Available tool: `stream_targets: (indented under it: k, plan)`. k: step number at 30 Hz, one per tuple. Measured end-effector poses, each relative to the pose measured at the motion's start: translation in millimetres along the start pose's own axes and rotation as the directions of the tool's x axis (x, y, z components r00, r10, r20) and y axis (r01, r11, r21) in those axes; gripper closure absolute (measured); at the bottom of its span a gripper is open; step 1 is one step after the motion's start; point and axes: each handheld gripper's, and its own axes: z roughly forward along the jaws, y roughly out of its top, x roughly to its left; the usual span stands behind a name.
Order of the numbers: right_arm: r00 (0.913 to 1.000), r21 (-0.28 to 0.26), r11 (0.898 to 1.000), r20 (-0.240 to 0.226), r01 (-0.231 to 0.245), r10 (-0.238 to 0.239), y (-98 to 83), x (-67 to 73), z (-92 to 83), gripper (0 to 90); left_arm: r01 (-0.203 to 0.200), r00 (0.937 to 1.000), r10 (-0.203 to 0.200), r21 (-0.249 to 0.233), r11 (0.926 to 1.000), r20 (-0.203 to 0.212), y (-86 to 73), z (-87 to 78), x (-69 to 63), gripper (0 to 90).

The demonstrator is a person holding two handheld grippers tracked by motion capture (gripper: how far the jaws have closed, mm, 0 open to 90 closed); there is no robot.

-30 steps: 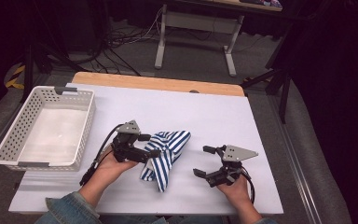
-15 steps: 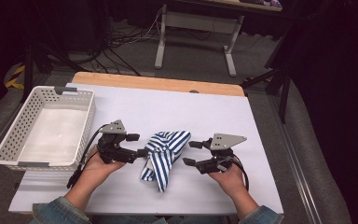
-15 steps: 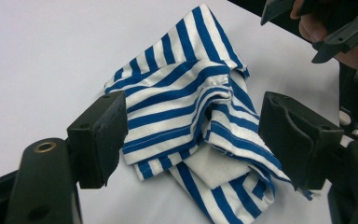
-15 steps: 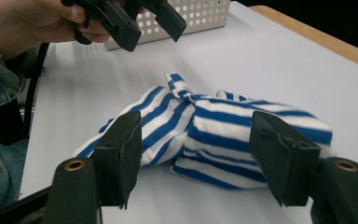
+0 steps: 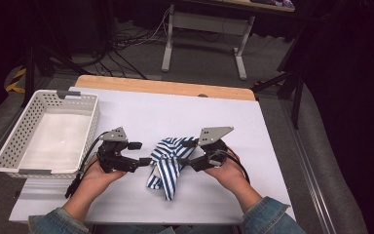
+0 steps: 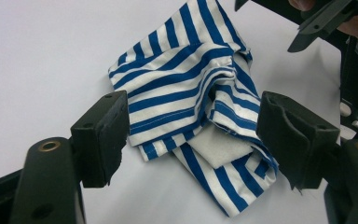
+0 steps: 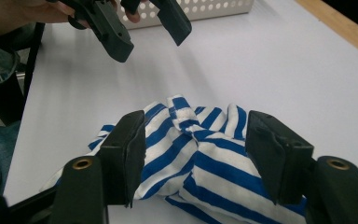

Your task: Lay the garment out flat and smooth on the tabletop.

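Observation:
A crumpled blue-and-white striped cloth lies on the white table top, in front of the person. My left gripper sits just left of it and is open; in the left gripper view the cloth lies ahead of the jaws, apart from both pads. My right gripper is at the cloth's right edge. Its jaws have just been closing, and in the right gripper view they straddle the bunched cloth with a gap on each side. The left gripper faces it from across the cloth.
A white perforated basket with pale fabric lying flat inside stands at the table's left. A bare wooden strip runs along the far edge. Beyond it are cables and a metal stand's legs on the floor.
My right gripper has moved left and up to the cloth's right edge, and its jaws have narrowed. My left gripper has backed off a little to the left of the cloth.

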Motion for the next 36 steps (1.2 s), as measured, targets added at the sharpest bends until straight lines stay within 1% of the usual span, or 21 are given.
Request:
stream_targets:
  k: [3, 7, 10, 11, 13, 14, 15, 16, 17, 18, 20, 21, 22, 24, 27, 30, 35, 36]
  plan:
    - [0.9996, 0.005, 1.0, -0.024, -0.014, 0.014, 1.2, -1.7, 6.3, 38.2, -0.002, 1.0, 0.002, 0.006, 1.0, 0.008, -1.0, 0.2, -1.4, 27.4]
    - [0.9991, 0.023, 1.0, -0.042, -0.005, 0.006, 5.3, -1.2, 20.7, 38.3, -0.005, 0.9998, 0.005, 0.013, 0.9999, 0.017, -2.8, 0.2, -2.4, 28.5]
    - [0.9988, 0.033, 0.999, -0.049, 0.0, 0.002, 9.1, -0.5, 30.4, 40.9, 0.003, 0.9997, -0.003, 0.013, 0.9999, 0.026, -4.2, 0.0, -2.9, 29.9]
    - [0.9987, 0.038, 0.999, -0.051, 0.003, -0.001, 10.0, -0.6, 32.6, 42.1, 0.0, 0.9994, -0.001, 0.013, 0.9999, 0.035, -4.6, 0.2, -2.4, 31.0]
    - [0.9988, 0.044, 0.999, -0.047, 0.011, -0.009, 12.1, -0.8, 38.3, 48.9, 0.004, 0.9985, -0.004, 0.011, 0.9999, 0.054, -5.2, 0.3, -2.3, 33.0]
    - [0.9989, 0.05, 0.999, -0.047, 0.006, -0.004, 12.7, -0.7, 40.6, 52.6, 0.011, 0.9977, -0.011, 0.009, 0.9999, 0.067, -5.6, 0.6, -2.9, 33.8]
    - [0.999, 0.062, 0.998, -0.045, 0.005, -0.002, 13.2, -1.1, 44.9, 60.7, 0.007, 0.9969, -0.008, 0.014, 0.9999, 0.078, -5.9, 1.5, -4.4, 35.6]
    - [0.999, 0.072, 0.997, -0.045, 0.007, -0.004, 13.4, -0.9, 46.8, 64.6, 0.007, 0.9969, -0.008, 0.014, 0.9999, 0.078, -5.9, 1.5, -4.4, 36.1]
    - [0.999, 0.078, 0.997, -0.044, 0.01, -0.006, 13.5, -0.4, 48.6, 68.9, -0.005, 0.9961, 0.003, 0.018, 0.9998, 0.088, -6.3, 3.1, -6.8, 36.9]
    - [0.9991, 0.088, 0.996, -0.041, 0.009, -0.006, 13.5, 0.0, 49.8, 72.4, -0.006, 0.9958, 0.005, 0.021, 0.9998, 0.092, -6.5, 3.8, -7.9, 37.6]
    - [0.9989, 0.091, 0.996, -0.047, 0.01, -0.006, 13.3, -0.3, 51.0, 78.6, -0.009, 0.9957, 0.007, 0.024, 0.9997, 0.093, -6.8, 5.0, -9.3, 38.6]
    - [0.9989, 0.091, 0.996, -0.047, 0.01, -0.006, 13.3, -0.3, 51.0, 78.6, -0.015, 0.9956, 0.012, 0.032, 0.9994, 0.093, -7.4, 6.9, -10.8, 38.6]
    - [0.999, 0.089, 0.996, -0.044, 0.009, -0.005, 13.2, -0.4, 50.8, 80.7, -0.013, 0.9951, 0.01, 0.038, 0.9992, 0.099, -7.7, 8.1, -11.7, 39.9]
    - [0.9991, 0.076, 0.997, -0.042, 0.004, 0.0, 13.4, -1.2, 49.8, 82.1, -0.012, 0.9945, 0.008, 0.042, 0.999, 0.105, -8.2, 10.5, -13.0, 41.0]
    - [0.9993, 0.06, 0.998, -0.038, 0.001, 0.002, 14.0, -1.6, 47.2, 82.2, -0.013, 0.9943, 0.008, 0.047, 0.9988, 0.106, -7.8, 14.3, -14.7, 42.0]
    - [0.9996, 0.043, 0.999, -0.024, -0.011, 0.012, 14.1, -2.5, 43.1, 82.2, -0.009, 0.9937, 0.003, 0.055, 0.9984, 0.112, -5.6, 22.2, -16.3, 45.3]
    - [0.9997, 0.018, 1.0, -0.009, -0.022, 0.022, 14.8, -3.9, 39.1, 82.2, -0.029, 0.9934, 0.022, 0.062, 0.9977, 0.113, -2.7, 30.0, -19.7, 51.8]
    - [0.9998, 0.01, 1.0, -0.003, -0.022, 0.022, 14.9, -4.3, 38.0, 82.2, -0.033, 0.9936, 0.026, 0.062, 0.9975, 0.11, -2.4, 32.6, -20.2, 51.8]
